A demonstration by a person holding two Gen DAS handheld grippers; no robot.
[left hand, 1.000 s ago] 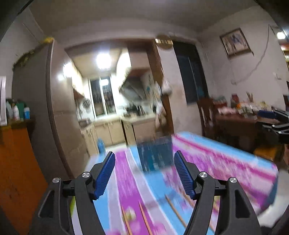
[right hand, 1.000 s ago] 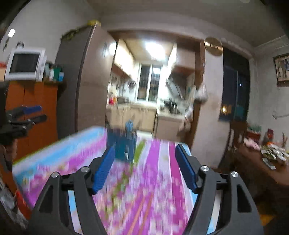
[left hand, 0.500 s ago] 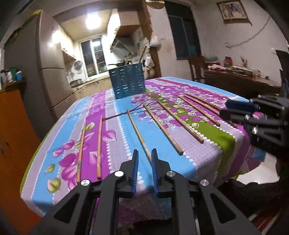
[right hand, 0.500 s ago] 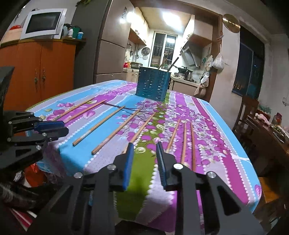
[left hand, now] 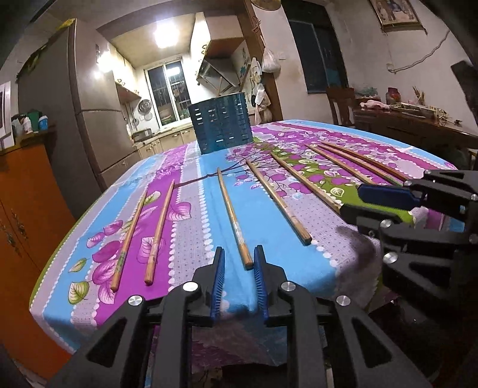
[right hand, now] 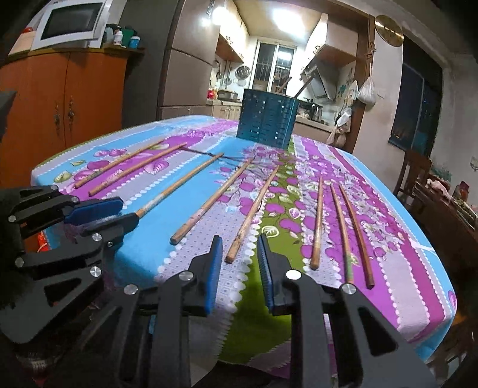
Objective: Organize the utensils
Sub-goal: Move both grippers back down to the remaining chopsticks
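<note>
Several wooden chopsticks lie in a row on the flowered tablecloth point(left hand: 194, 226). A blue slotted utensil holder point(left hand: 220, 123) stands at the far end, also in the right wrist view point(right hand: 266, 122), with two utensils sticking out. My left gripper point(left hand: 238, 259) is open a little, its fingers either side of the near tip of the third chopstick point(left hand: 231, 206), not touching. My right gripper point(right hand: 240, 247) is open a little at the near tip of another chopstick point(right hand: 254, 206). Each gripper shows in the other's view, the right point(left hand: 379, 200) and the left point(right hand: 98, 215).
An orange cabinet point(right hand: 59, 98) with a microwave point(right hand: 71, 24) stands left of the table, a fridge point(left hand: 86, 113) behind it. A dark wooden table point(left hand: 412, 125) with clutter and a chair point(left hand: 340, 101) stand to the right. The kitchen lies beyond.
Both grippers came down from a raised, wide-open pose to the table's near edge and closed to a narrow gap; since half a second ago they opened slightly around chopstick tips.
</note>
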